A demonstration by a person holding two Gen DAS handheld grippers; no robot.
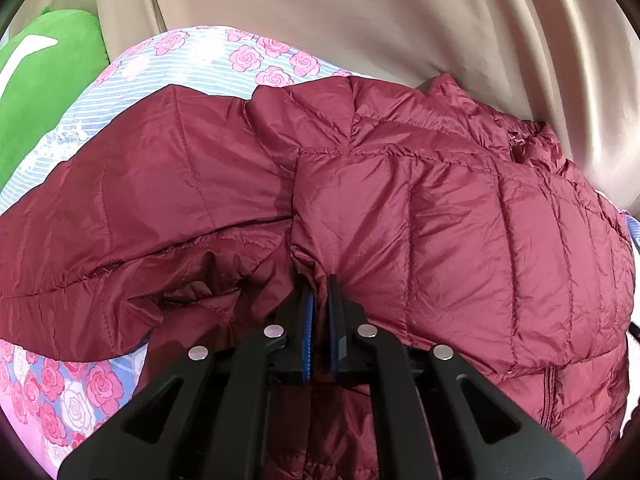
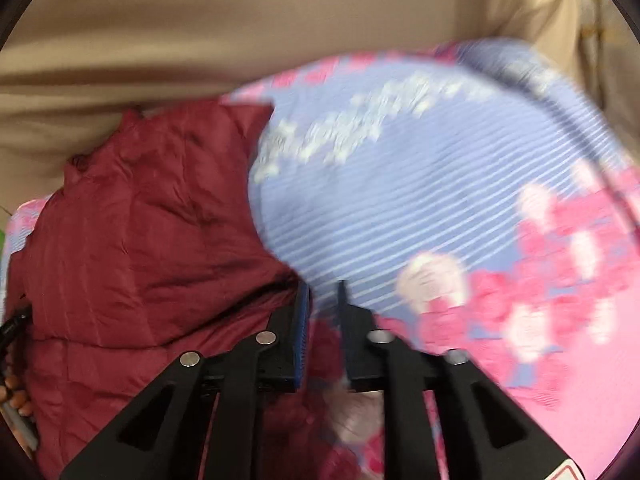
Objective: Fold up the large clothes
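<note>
Beige drapes [image 1: 400, 20] back our floral sheet [image 2: 400, 200], where the quilted maroon jacket [image 1: 440, 220] lies. Left gripper [image 1: 320, 284] pinches its fabric; only that view shows a green cushion [image 1: 44, 92]. Right gripper [image 2: 322, 292] stands narrowly parted, empty.

Left hand-held gripper [image 1: 320, 284] angled down, pads pinched nearly together; right hand-held gripper [image 2: 323, 290] angled down, jaws slightly parted, nothing gripped.
</note>
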